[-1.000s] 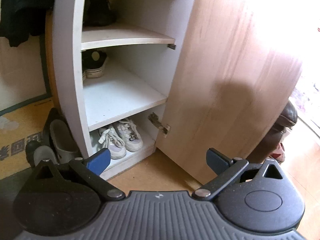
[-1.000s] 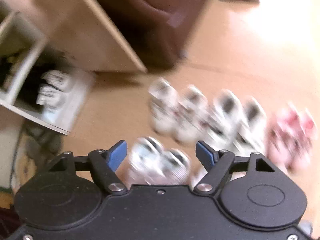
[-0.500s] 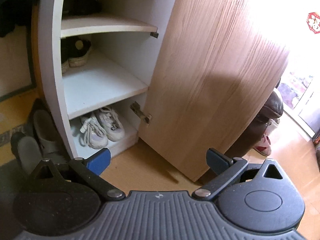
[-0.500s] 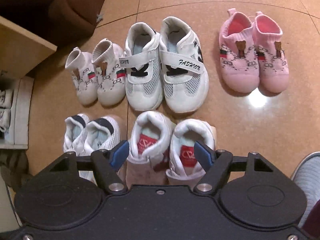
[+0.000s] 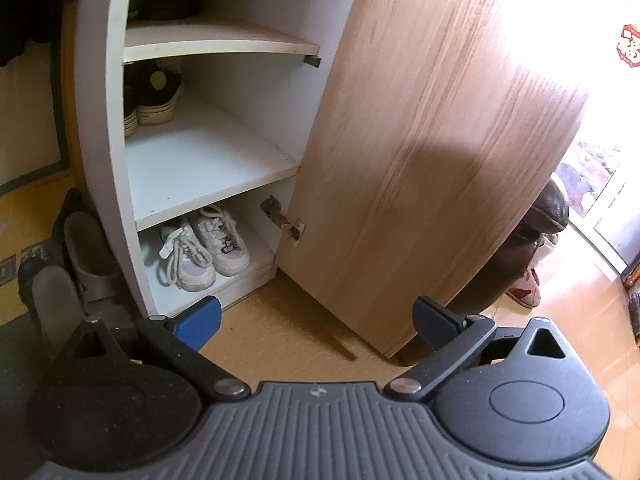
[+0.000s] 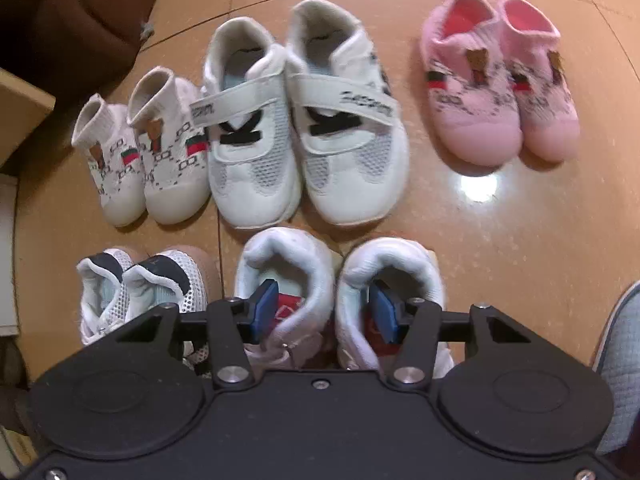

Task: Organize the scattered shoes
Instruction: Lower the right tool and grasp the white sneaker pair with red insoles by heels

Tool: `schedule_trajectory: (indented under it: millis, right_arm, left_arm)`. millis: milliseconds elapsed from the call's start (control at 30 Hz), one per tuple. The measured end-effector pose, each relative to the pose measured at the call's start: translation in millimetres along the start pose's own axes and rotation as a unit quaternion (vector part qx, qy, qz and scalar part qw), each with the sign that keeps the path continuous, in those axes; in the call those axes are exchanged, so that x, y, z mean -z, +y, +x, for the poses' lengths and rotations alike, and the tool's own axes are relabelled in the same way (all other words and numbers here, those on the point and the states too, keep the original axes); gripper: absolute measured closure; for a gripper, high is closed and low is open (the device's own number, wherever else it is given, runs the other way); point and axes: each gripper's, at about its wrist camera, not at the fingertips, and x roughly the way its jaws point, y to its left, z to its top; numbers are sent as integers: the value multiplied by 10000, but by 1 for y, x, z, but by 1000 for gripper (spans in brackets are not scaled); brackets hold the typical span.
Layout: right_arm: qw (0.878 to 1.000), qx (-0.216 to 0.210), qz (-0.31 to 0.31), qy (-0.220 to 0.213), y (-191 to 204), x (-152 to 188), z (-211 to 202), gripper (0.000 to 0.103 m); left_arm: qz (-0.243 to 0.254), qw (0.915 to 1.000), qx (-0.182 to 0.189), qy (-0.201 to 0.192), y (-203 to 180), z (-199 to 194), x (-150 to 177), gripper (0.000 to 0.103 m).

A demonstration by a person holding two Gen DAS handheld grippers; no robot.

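Observation:
Several pairs of small shoes stand on the floor in the right wrist view. My right gripper (image 6: 325, 310) is over the nearest pair, white high-tops with red insoles (image 6: 288, 264). It is open, narrowed, with one blue finger (image 6: 266, 308) inside each shoe and both inner collars between them. Beyond stand white strap sneakers (image 6: 304, 128), cream bear-print shoes (image 6: 148, 152), pink bear-print shoes (image 6: 496, 96), and a mesh pair (image 6: 140, 284) at the left. My left gripper (image 5: 316, 320) hangs open and empty before the shoe cabinet (image 5: 104, 120), whose bottom shelf holds laced white sneakers (image 5: 204, 248).
The cabinet's wooden door (image 5: 420, 140) stands open to the right. Dark shoes (image 5: 152, 96) sit on the upper shelves, and the middle shelf (image 5: 208, 160) is bare at the front. Grey slippers (image 5: 80, 256) lie left of the cabinet. A brown leather seat (image 6: 60, 20) stands nearby.
My right gripper has dropped onto the white high-tops, its fingers have gone into the shoe openings and drawn closer together. The left wrist view has shifted slightly toward the cabinet.

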Motion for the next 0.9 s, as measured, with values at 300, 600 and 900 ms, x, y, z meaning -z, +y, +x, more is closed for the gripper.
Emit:
schedule_trajectory:
  millis: [300,600,900]
  right_arm:
    - [9987,436,205,-166,8,-3,21,56]
    - [9983,509,-208,-215,9,-4,19,74]
    - [9977,48,-644,-187,2,13,-20,86]
  left_arm:
    - [-131,9998,-123,-28,21,-1,-3,1]
    - [-192,9997,-99,-136,29,-9,-7,1]
    - [-263,9990,-32,-361,26,-25,-12,1]
